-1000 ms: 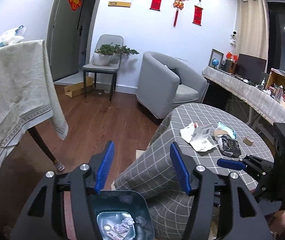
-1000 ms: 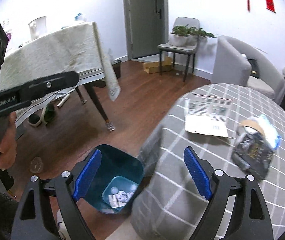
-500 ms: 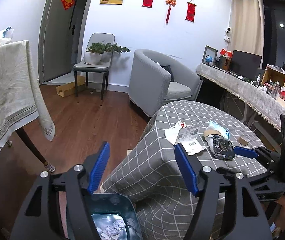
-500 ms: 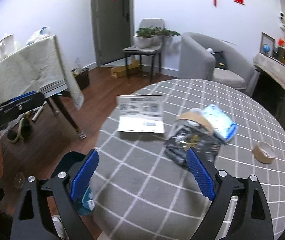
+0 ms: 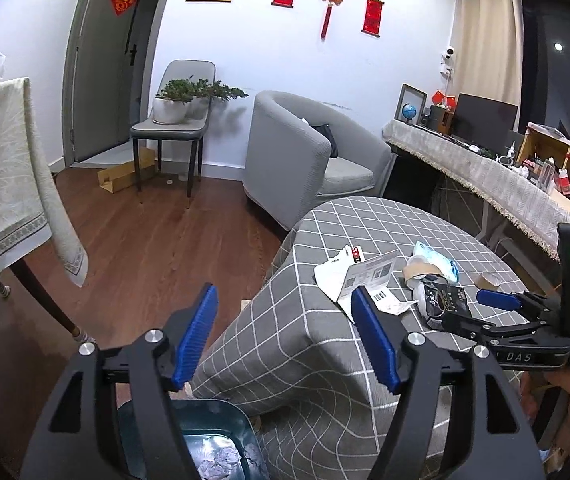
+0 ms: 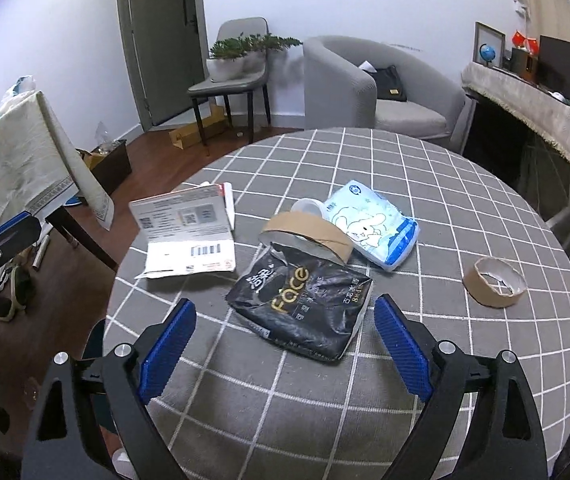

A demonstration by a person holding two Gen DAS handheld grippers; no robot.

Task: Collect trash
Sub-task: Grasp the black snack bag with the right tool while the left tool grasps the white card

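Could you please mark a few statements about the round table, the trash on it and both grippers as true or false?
1. The black plastic wrapper lies on the grey checked tablecloth. True.
2. The right gripper is clamped on the black wrapper. False: its jaws are opening and nothing is between them; the wrapper lies ahead of them.
3. The small brown cardboard tape core lies apart from the other trash. True.
4. The dark teal bin is empty. False: crumpled paper lies inside.
5. The left gripper holds the white printed paper sheet. False: it is open and holds nothing.
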